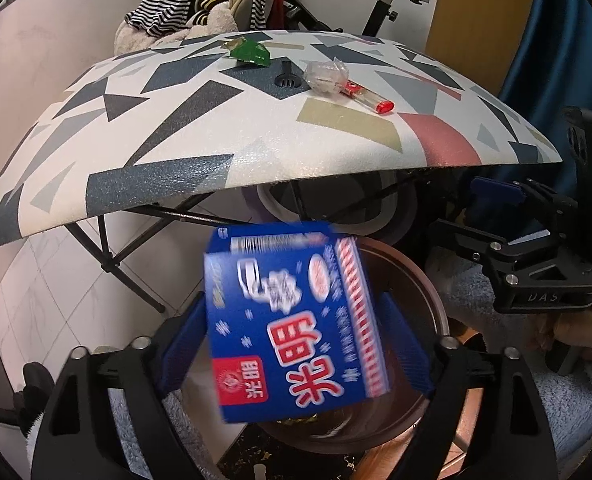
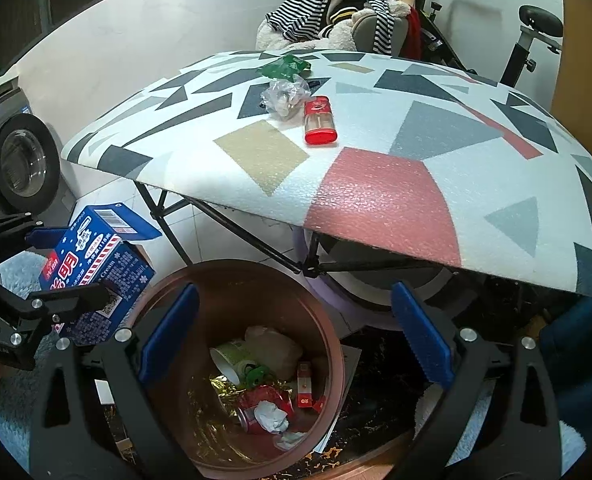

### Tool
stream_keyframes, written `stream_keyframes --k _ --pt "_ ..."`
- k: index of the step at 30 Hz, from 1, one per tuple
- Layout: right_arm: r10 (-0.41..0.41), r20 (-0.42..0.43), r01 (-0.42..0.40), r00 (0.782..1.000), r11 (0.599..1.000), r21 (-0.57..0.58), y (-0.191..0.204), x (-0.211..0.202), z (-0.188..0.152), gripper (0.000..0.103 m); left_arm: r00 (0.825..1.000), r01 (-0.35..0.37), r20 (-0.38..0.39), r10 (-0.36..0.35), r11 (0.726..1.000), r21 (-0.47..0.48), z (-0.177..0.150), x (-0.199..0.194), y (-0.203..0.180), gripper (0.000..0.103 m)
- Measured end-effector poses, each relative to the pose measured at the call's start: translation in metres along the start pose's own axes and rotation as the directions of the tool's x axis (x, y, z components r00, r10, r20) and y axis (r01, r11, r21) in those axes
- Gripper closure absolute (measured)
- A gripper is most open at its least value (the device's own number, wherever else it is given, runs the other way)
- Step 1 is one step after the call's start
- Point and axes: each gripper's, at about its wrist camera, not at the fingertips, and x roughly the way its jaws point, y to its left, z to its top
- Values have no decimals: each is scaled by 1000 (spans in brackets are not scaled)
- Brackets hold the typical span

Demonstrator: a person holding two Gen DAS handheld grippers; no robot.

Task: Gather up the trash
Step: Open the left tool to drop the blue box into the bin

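A blue carton (image 1: 291, 320) with red characters sits between the fingers of my left gripper (image 1: 296, 344), blurred, just above the brown bin (image 1: 428, 288). In the right wrist view the carton (image 2: 95, 272) is at the bin's left rim, between the left gripper's fingers (image 2: 71, 298). My right gripper (image 2: 296, 332) is open and empty over the bin (image 2: 328, 320), which holds a can, a cup and wrappers. On the patterned table (image 2: 376, 184) lie a red lighter (image 2: 320, 120), a crumpled clear wrapper (image 2: 283, 98) and a green wrapper (image 2: 283, 67).
The folding table's black legs (image 2: 231, 224) stand beside the bin. A washing machine (image 2: 19, 164) is at the left. A chair piled with clothes (image 2: 336, 16) and an exercise bike (image 2: 528, 36) stand behind the table. A fluffy rug (image 1: 496, 320) covers the floor.
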Motion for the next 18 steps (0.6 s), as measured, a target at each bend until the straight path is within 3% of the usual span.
stream_keyframes --k 9,18 --pt "-19 -15 19 1000 1000 18 -4 2 0 6 1000 -23 20 24 999 -33 2 -6 8 6" --pt "-25 -47 27 999 998 57 -12 0 10 6 995 -23 91 26 999 -36 18 -23 15 6"
